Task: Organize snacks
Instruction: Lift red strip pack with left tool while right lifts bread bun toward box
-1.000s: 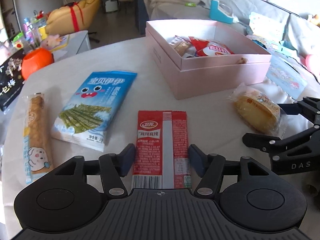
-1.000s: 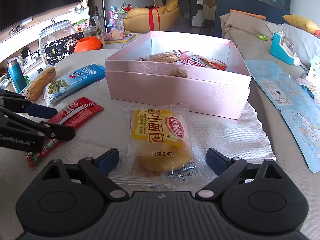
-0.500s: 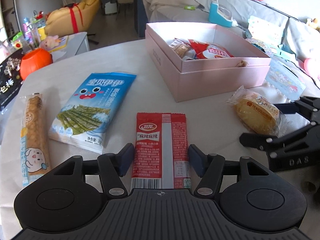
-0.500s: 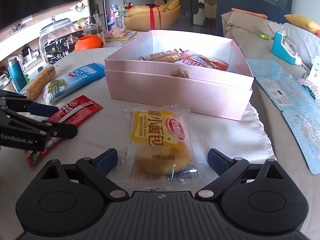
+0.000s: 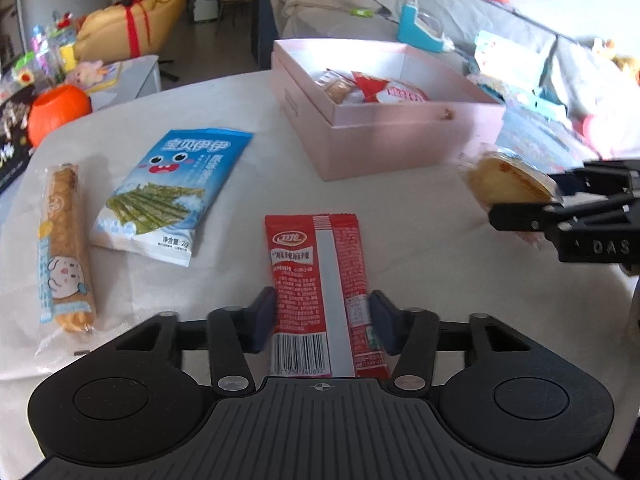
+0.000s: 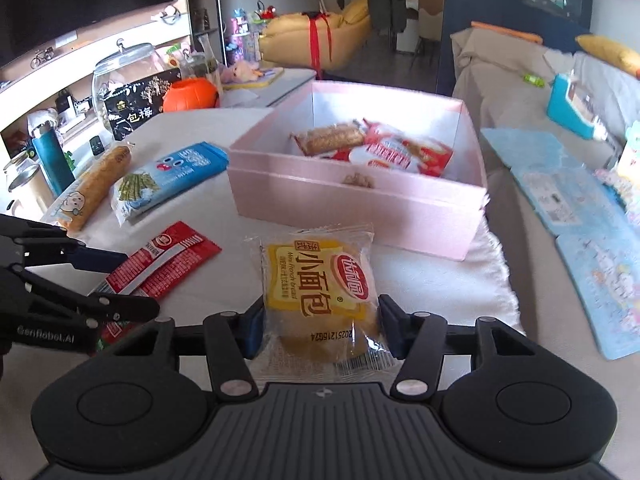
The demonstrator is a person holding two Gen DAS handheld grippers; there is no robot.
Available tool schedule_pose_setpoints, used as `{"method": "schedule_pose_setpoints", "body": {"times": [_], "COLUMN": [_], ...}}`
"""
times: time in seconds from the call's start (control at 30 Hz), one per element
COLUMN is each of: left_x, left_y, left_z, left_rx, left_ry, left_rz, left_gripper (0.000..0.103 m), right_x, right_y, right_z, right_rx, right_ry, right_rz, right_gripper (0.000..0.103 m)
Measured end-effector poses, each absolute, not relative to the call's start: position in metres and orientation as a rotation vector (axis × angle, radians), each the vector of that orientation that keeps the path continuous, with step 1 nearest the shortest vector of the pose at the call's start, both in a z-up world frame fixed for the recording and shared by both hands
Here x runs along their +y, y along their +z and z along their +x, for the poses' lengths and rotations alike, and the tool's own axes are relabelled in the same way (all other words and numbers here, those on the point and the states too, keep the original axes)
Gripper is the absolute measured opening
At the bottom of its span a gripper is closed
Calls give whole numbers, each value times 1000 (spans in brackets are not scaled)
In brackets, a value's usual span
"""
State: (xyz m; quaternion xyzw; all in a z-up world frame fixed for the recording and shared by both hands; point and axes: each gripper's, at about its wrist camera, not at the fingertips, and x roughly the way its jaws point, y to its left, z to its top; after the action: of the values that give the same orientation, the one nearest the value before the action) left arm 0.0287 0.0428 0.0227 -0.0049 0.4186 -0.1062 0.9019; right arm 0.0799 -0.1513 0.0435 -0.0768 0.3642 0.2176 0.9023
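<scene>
My left gripper (image 5: 322, 324) is shut on a red spicy-strip packet (image 5: 320, 280), lifted a little off the white table; it also shows in the right wrist view (image 6: 160, 264). My right gripper (image 6: 320, 330) is shut on a small yellow bread packet (image 6: 320, 280), held above the table; it also shows in the left wrist view (image 5: 508, 178). The open pink box (image 5: 400, 148) holds several snacks (image 6: 372, 146) and stands just beyond both grippers.
A blue seaweed snack bag (image 5: 168, 188) and a long bread stick packet (image 5: 64, 240) lie left on the table. An orange pumpkin pot (image 5: 56, 112) and a glass jar (image 6: 124, 76) stand at the far left. Blue cards (image 6: 576, 216) lie to the right.
Both grippers closed on their packets and lifted them. The right gripper rose with the bread; the box now looks lower and its inside shows more.
</scene>
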Motion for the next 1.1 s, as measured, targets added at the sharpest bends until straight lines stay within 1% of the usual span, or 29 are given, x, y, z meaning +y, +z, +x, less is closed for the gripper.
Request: {"method": "schedule_pose_setpoints", "body": {"times": [0.27, 0.33, 0.43, 0.5, 0.53, 0.57, 0.63, 0.67, 0.7, 0.8, 0.93, 1.03, 1.1], "left_x": [37, 36, 34, 33, 34, 36, 38, 39, 42, 56, 85, 115, 134], "left_y": [54, 77, 125, 156, 165, 170, 167, 161, 154, 128, 100, 105, 113], "left_z": [13, 16, 34, 59, 73, 92, 130, 142, 146, 135, 114, 93, 86], "left_rx": [766, 700, 557, 462, 436, 425, 485, 517, 524, 488, 500, 474, 460], "left_ry": [-284, -298, -308, -339, -363, -391, -408, -399, -390, -390, -365, -260, -161], "left_rz": [-30, -39, -53, -112, -154, -205, -269, -289, -300, -333, -372, -313, -290], "left_gripper": [51, 51, 52, 55, 59, 60, 60, 56, 55, 54, 54, 54, 54], "right_x": [-168, -174, -183, -188, -189, -190, -191, -190, -189, -190, -192, -192, -189], "right_y": [60, 61, 74, 92, 100, 108, 122, 126, 129, 124, 103, 104, 122], "right_z": [65, 64, 64, 66, 68, 70, 75, 78, 81, 84, 95, 106, 114], "right_rx": [697, 689, 651, 596, 571, 550, 517, 506, 500, 511, 593, 611, 558], "right_ry": [419, 405, 399, 393, 391, 390, 384, 375, 364, 360, 365, 364, 364], "right_rz": [-173, -161, -133, -114, -106, -101, -102, -109, -117, -132, -124, -94, -83], "right_gripper": [56, 56, 56, 56, 56, 56, 56, 56, 56, 56, 56, 54, 54]}}
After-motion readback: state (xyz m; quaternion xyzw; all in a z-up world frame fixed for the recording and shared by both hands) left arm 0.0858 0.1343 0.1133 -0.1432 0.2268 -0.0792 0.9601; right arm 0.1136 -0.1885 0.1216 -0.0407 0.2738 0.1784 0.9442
